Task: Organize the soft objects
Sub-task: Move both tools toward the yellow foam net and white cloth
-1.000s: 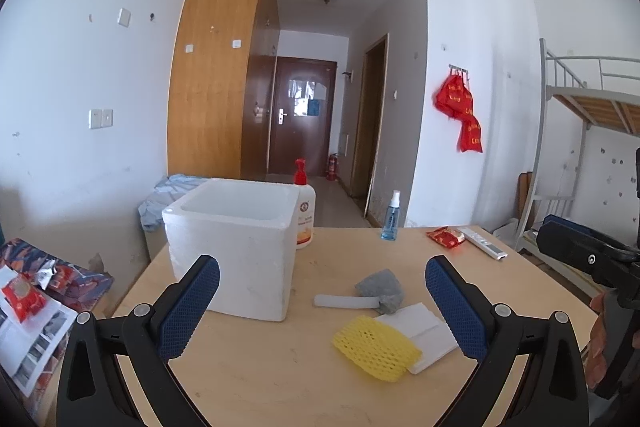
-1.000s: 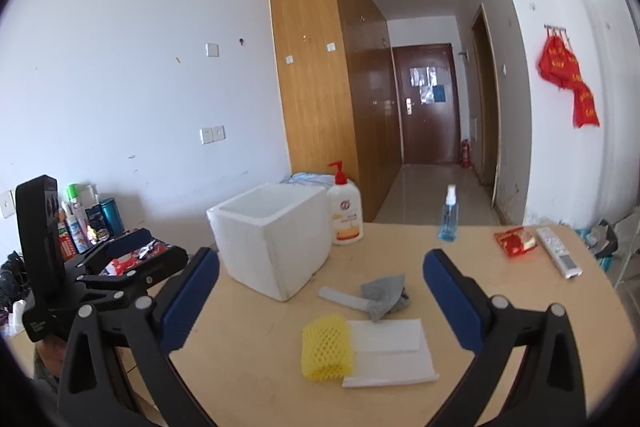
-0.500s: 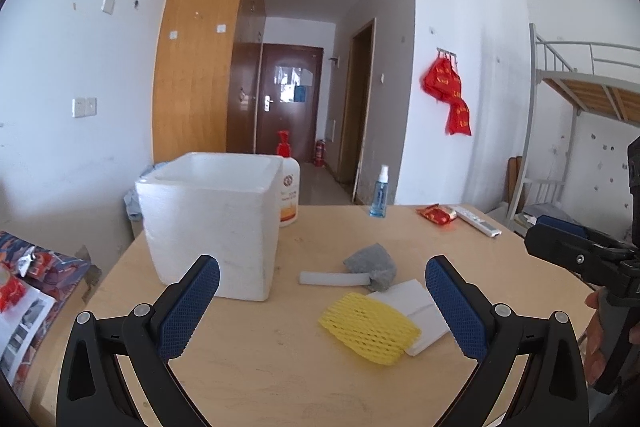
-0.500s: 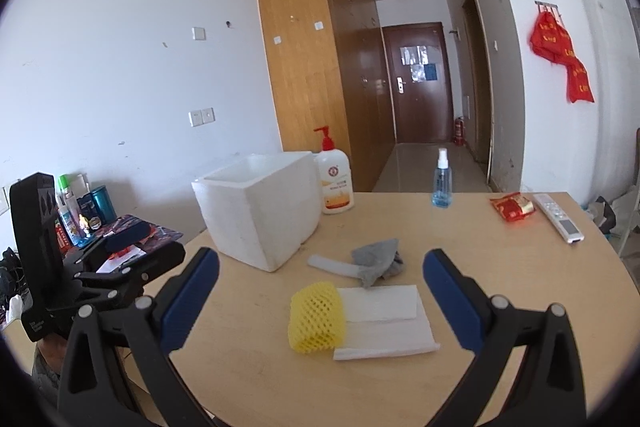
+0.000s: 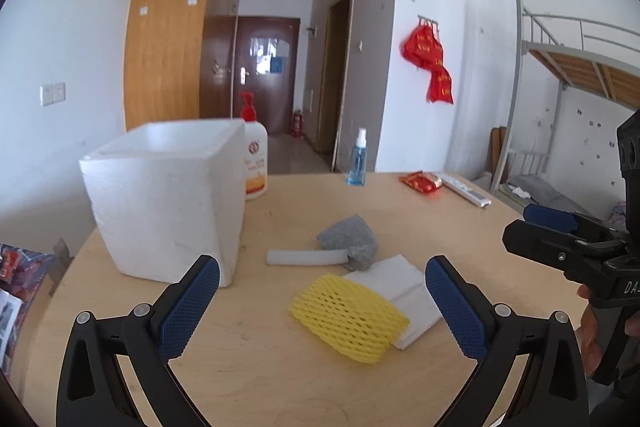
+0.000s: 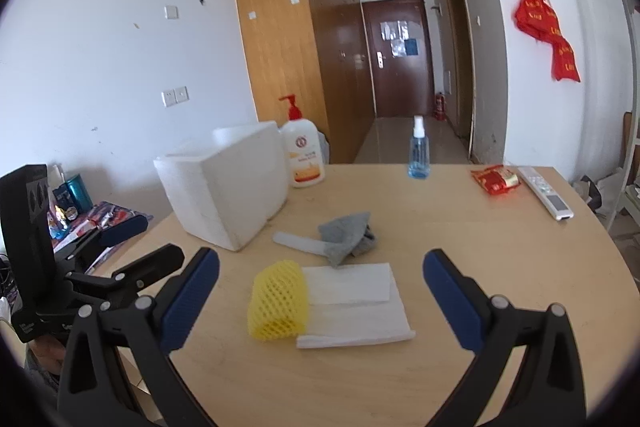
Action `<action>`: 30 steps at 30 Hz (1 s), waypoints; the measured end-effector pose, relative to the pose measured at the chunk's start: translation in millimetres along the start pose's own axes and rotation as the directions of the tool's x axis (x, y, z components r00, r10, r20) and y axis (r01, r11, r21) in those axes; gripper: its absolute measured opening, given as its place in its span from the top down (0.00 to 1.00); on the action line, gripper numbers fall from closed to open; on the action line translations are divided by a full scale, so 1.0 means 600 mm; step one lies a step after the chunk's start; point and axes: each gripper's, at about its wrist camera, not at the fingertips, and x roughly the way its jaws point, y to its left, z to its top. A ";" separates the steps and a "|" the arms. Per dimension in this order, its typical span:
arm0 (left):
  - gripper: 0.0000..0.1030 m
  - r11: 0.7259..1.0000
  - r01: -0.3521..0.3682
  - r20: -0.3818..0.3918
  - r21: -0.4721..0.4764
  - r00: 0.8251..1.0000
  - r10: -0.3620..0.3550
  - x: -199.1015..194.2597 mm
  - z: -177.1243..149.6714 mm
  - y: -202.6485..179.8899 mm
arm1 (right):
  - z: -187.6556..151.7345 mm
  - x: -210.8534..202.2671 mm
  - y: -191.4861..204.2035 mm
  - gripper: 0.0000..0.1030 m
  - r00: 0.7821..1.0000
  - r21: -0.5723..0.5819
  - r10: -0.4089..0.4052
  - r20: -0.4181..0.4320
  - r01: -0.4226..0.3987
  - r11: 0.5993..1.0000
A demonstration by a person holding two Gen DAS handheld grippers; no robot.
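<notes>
Yellow foam net (image 6: pixel 277 301) overlaps white sheets (image 6: pixel 356 307) near the table's (image 6: pixel 500 247) front edge; spread left gripper (image 5: pixel 322 303) and right gripper (image 6: pixel 320 299) risk dragging both.

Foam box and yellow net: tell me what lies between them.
Bare tabletop. In the right wrist view, nothing sits between the foam box and the yellow net.

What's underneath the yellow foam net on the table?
The yellow foam net lies on the edge of the stacked white sheets. The part they cover beneath it is hidden.
</notes>
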 end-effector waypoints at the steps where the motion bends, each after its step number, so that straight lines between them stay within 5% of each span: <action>1: 0.00 1.000 0.008 -0.015 0.000 1.000 -0.008 0.009 -0.002 0.000 | -0.001 0.005 -0.003 0.00 1.000 0.002 -0.004 -0.010 0.004 1.000; 15: 0.00 0.998 0.048 -0.176 -0.028 0.983 -0.052 0.103 -0.022 -0.001 | -0.026 0.080 -0.043 0.00 0.985 0.016 -0.052 -0.165 0.055 0.998; 30: 0.00 0.994 0.056 -0.315 -0.098 0.945 -0.084 0.185 -0.038 0.003 | -0.050 0.139 -0.076 0.00 0.958 0.026 -0.070 -0.279 0.080 0.996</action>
